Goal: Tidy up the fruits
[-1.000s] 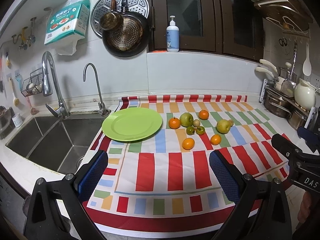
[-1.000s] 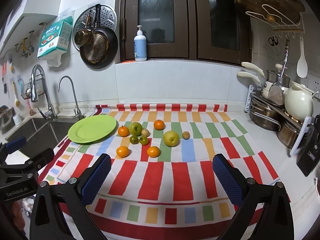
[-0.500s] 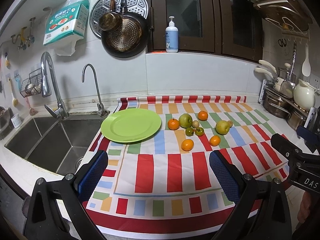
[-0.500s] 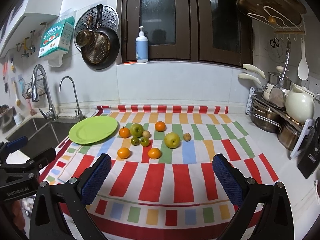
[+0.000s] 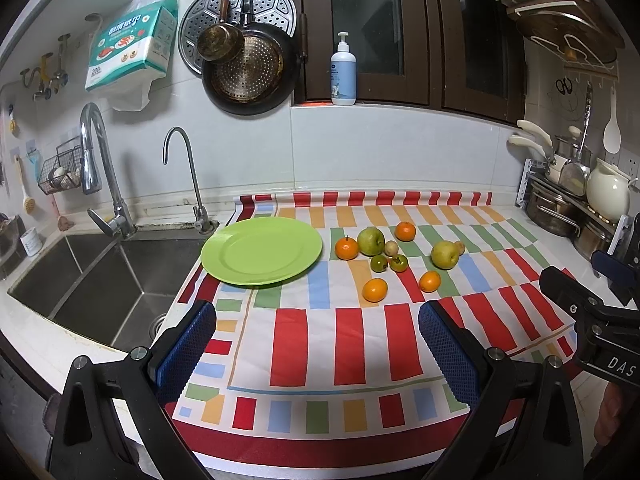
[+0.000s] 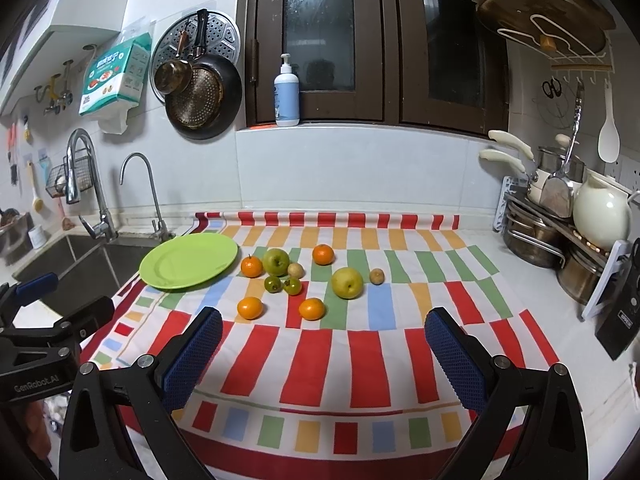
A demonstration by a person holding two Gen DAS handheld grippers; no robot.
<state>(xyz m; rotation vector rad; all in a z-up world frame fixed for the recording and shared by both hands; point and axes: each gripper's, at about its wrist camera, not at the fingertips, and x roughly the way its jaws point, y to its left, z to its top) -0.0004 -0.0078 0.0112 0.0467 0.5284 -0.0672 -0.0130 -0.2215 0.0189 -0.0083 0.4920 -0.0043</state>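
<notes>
Grippers left (image 5: 316,350) and right (image 6: 322,354), level above striped cloth (image 6: 360,356) (jaws wide apart, nothing held).

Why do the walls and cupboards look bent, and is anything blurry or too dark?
Left wrist view: fisheye lens bows the window frame and darkens the corners; the fruit and green plate stay sharp. Right wrist view: same bending; the right gripper throws a soft shadow on the striped cloth.

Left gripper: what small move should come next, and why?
Probably ease the left gripper forward toward the nearest orange. Its jaws are open and hold nothing, the green plate holds no fruit, and all the fruit lies on the striped cloth.
</notes>
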